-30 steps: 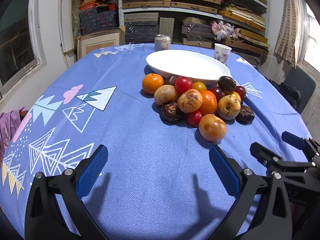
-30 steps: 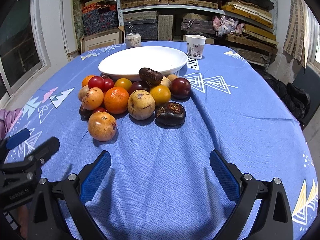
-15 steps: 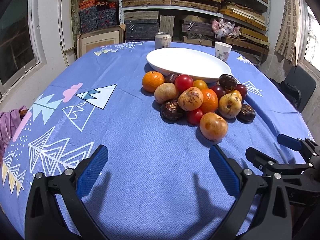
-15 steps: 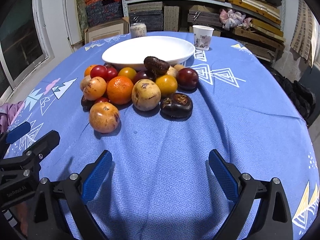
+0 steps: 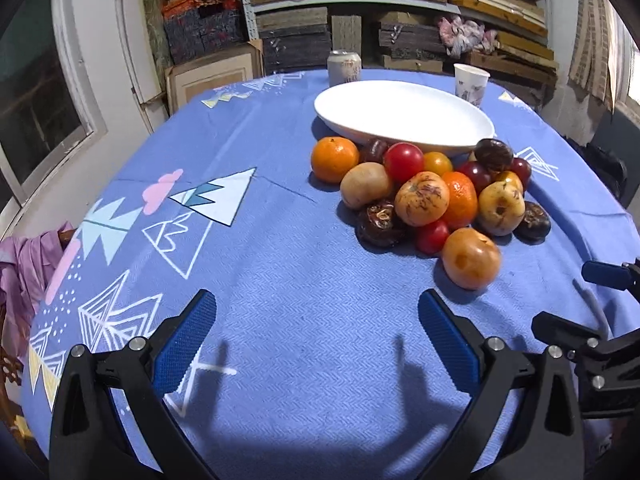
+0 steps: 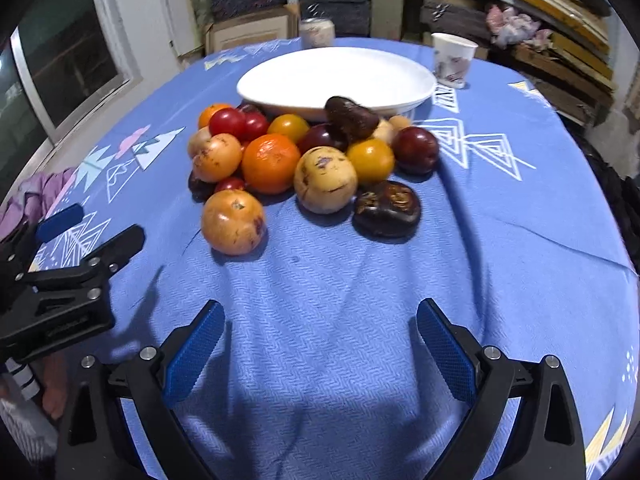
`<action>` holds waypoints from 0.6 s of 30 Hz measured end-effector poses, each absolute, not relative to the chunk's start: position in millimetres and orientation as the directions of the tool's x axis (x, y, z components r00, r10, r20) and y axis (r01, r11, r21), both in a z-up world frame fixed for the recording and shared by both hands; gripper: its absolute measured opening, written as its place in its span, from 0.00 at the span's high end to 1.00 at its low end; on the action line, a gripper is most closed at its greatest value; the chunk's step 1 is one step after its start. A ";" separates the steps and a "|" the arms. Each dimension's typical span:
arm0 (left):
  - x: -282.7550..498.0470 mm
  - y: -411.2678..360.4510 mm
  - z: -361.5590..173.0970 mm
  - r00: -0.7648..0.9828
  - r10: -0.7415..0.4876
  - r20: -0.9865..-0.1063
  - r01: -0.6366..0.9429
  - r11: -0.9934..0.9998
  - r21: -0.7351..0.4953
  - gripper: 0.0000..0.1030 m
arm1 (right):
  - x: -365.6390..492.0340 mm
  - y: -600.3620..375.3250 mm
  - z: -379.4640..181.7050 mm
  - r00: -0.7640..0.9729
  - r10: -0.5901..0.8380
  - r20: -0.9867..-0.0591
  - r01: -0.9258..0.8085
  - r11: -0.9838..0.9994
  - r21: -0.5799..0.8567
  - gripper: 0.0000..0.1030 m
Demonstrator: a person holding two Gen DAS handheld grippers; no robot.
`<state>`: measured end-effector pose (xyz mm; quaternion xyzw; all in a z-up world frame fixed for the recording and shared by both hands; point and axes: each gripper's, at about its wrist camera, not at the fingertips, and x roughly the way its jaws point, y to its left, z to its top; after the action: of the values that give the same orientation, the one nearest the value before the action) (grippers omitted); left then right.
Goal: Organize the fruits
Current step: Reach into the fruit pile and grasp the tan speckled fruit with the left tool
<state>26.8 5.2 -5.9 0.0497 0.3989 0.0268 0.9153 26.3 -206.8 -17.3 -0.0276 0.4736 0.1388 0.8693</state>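
Note:
A pile of fruit [image 5: 436, 196] lies on the blue tablecloth in front of an empty white plate [image 5: 404, 116]. The pile holds oranges, red tomatoes, yellow-brown fruits and dark wrinkled fruits. The nearest is an orange-brown fruit [image 5: 471, 258], also in the right wrist view [image 6: 233, 222]. A dark wrinkled fruit [image 6: 387, 209] lies at the pile's right front. My left gripper [image 5: 316, 340] is open and empty, short of the pile. My right gripper [image 6: 320, 344] is open and empty, near the pile [image 6: 304, 152] and plate [image 6: 336, 80].
A drink can [image 5: 344, 68] and a paper cup [image 5: 471, 84] stand behind the plate. Shelves of stacked boxes [image 5: 360, 4] fill the back wall. A window [image 5: 36, 92] is at the left. Purple cloth [image 5: 24, 264] hangs off the table's left edge.
Both grippers have moved forward toward the fruit pile, which looks larger and nearer. The right gripper has advanced most. Both stay open.

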 end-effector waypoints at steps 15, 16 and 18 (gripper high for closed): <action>54.5 4.3 -12.4 0.659 0.085 -0.747 -0.013 0.995 0.102 0.04 | 36.8 -190.1 -19.2 0.562 0.226 -0.795 -0.333 0.942 0.032 0.28; 56.3 3.2 -13.0 0.659 0.085 -0.748 -0.009 0.994 0.104 0.04 | 38.1 -191.3 -19.0 0.564 0.230 -0.793 -0.331 0.943 0.039 0.29; 58.1 2.3 -13.7 0.659 0.080 -0.748 -0.004 0.995 0.103 0.04 | 39.8 -193.8 -20.0 0.566 0.235 -0.790 -0.325 0.944 0.048 0.34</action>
<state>58.1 2.3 -13.7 0.0462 0.4122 0.0232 0.9096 39.8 -193.8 -20.0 -0.0514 0.4379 0.1586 0.8834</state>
